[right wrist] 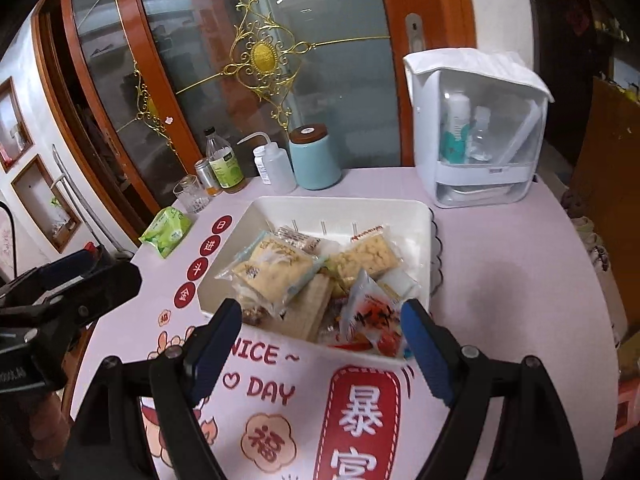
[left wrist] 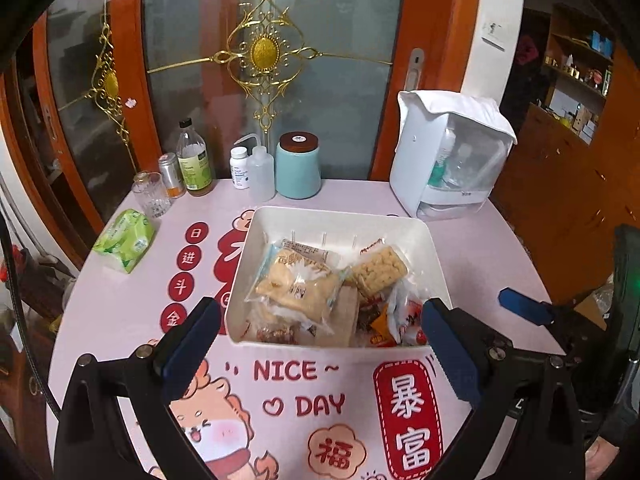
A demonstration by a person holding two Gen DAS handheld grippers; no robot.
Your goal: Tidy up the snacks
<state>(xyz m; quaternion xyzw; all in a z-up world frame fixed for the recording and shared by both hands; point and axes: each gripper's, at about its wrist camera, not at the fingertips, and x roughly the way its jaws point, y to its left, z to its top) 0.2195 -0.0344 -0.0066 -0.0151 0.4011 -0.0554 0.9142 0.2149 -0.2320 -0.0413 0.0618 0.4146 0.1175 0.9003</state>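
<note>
While both jaws gape empty, snacks [left wrist: 304,284] fill the bin [left wrist: 256,248], seemingly.

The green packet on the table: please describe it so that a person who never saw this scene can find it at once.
Start from the white bin of snacks in the middle of the pink table. Look to the table's left edge, in front of the row of bottles and the drinking glass. There the green packet lies alone, flat and soft: the only bright green thing lying outside the bin.

Teal canister [left wrist: 298,166] (lidded), tissue pack [left wrist: 125,245].
</note>
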